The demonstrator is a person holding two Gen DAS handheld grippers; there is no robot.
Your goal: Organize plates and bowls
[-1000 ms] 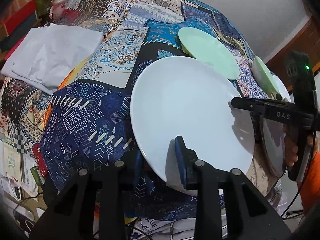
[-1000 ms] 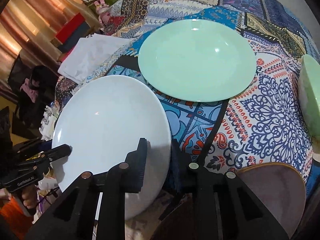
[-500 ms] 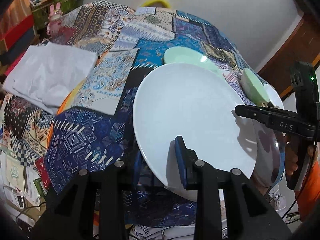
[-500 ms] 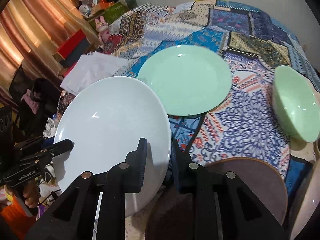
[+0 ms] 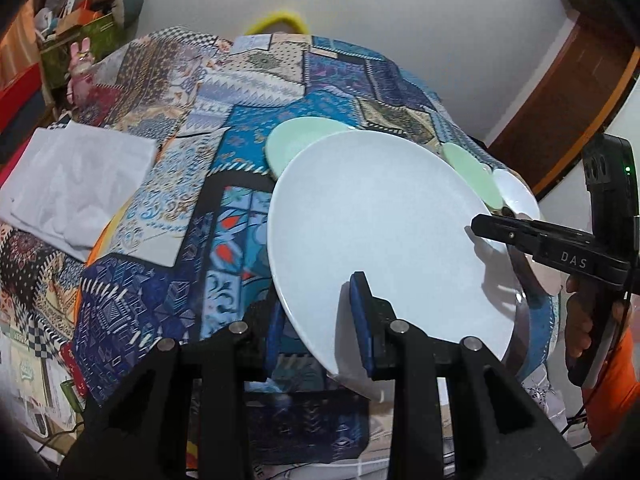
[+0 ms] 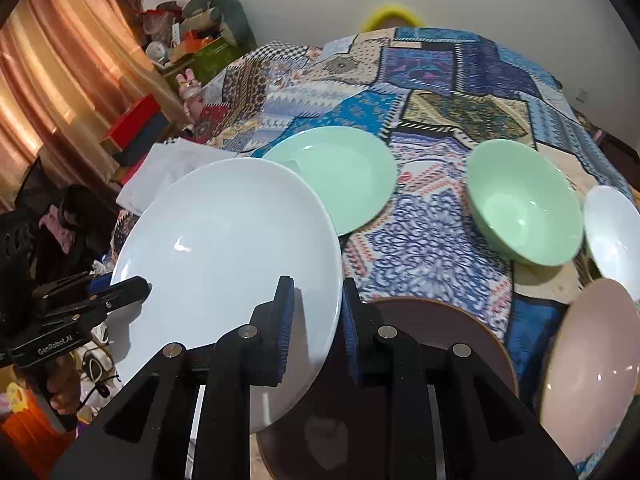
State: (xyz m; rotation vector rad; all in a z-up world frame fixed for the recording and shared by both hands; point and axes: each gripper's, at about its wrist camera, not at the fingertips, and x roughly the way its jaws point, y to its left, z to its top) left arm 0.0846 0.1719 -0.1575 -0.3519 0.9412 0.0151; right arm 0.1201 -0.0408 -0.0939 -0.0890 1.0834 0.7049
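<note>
Jaws of left gripper (image 5: 320, 320) and right gripper (image 6: 316, 320) both clamp the white plate (image 5: 384, 240), glossy, plain, tilted above the patchwork worktop (image 5: 256, 128). Only the right view shows the green bowl (image 6: 524, 208) whole, plus brown plate (image 6: 448, 320).

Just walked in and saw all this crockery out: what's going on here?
A person holds a white plate off the table with two handheld grippers, the left gripper and the right gripper each clamped on its rim at opposite sides. Lying on the patterned cloth are a green plate, a green bowl, a white bowl, a brown plate and a pinkish bowl.
</note>
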